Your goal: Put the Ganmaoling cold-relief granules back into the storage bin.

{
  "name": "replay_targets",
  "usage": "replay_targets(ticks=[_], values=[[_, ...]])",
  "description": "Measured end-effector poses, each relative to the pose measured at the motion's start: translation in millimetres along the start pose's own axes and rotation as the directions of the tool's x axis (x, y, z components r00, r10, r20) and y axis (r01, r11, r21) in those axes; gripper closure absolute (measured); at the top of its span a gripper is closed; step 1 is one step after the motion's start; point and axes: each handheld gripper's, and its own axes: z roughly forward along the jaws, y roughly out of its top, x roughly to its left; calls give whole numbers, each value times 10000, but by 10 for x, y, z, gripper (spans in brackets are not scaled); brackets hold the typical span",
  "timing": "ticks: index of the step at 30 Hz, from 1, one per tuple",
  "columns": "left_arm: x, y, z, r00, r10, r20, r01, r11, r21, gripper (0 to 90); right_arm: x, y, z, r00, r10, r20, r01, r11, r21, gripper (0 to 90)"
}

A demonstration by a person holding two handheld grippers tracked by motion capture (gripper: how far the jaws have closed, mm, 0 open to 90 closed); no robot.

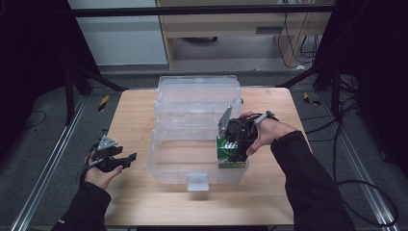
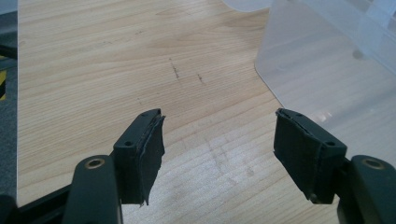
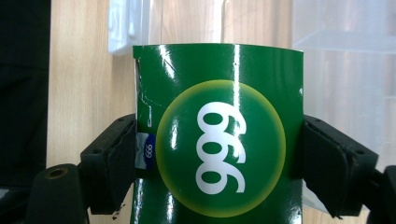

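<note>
The surface (image 1: pixel 134 202) in front of you is carrying a clear plastic bin (image 1: pixel 197 144), standing open at its middle with the lid (image 1: pixel 198 94) tipped back on the far side. A small latch tab (image 1: pixel 197 182) is sticking out of the bin's near wall, toward you.

Your right hand (image 1: pixel 269 132) is reaching over the bin's right end, and your right tongs (image 1: pixel 232 155) are gripping a green box (image 1: pixel 230 153) marked 999, 1 pad pressing on each of its 2 sides. In the right gripper view the box (image 3: pixel 217 140) is sitting squarely between the pads (image 3: pixel 119 163), with the bin's clear wall behind it. From above, the box is sitting at the bin's near right corner; you cannot tell whether it is touching the bin floor.

Your left tongs (image 1: pixel 126 159) are hovering over the surface's left edge, well apart from the bin, and are gaping wide with nothing between them. In the left gripper view their pads (image 2: pixel 152 149) are framing bare wood, with the bin's corner (image 2: pixel 327 60) at upper right.
</note>
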Motion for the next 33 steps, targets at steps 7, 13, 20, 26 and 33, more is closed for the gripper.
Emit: replay_targets(ticks=[7, 13, 20, 26, 33], values=[[3, -4, -2, 10000, 1, -5, -1, 10000, 10, 321, -9, -44, 135, 9995, -35, -318, 34, 10000, -33, 194], [0, -8, 8, 10000, 34, 4, -34, 10000, 71, 321, -6, -88, 268, 9994, 77, -352, -69, 9998, 210, 195], [5, -9, 7, 10000, 17, -12, -17, 10000, 72, 321, -12, -125, 374, 9990, 140, -414, -129, 9995, 285, 178], [-3, -5, 5, 10000, 41, 11, -41, 10000, 55, 321, -16, -140, 415, 9990, 162, -427, -148, 9994, 317, 172], [-1, -8, 11, 10000, 64, 5, -64, 9999, 88, 321, -23, -159, 471, 9984, 339, -454, -325, 9990, 316, 165]])
